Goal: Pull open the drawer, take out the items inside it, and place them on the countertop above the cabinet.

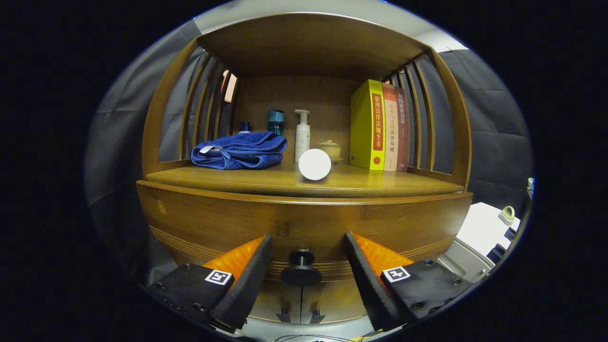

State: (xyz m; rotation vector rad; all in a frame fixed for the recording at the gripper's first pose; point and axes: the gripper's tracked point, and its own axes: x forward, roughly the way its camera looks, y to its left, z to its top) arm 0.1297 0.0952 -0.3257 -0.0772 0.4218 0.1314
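A brown wooden cabinet's drawer front point(228, 223) stands closed just ahead of my fingers. Its dark round knob point(301, 270) sits between them, with a gap on each side, untouched. My gripper point(308, 249) is open and level with the knob. Above the drawer lies the wooden countertop point(380, 185), framed by slatted sides and a top shelf. A white round jar point(314, 164) lies on the countertop near its front edge, beyond the fingers. What the drawer holds is hidden.
On the countertop rest a folded blue towel point(240, 150) at the left, a white pump bottle point(302, 135), two blue bottles point(276, 121), a small lidded pot point(330, 148) and three upright books point(379, 126) at the right. A white appliance point(484, 228) stands right of the cabinet.
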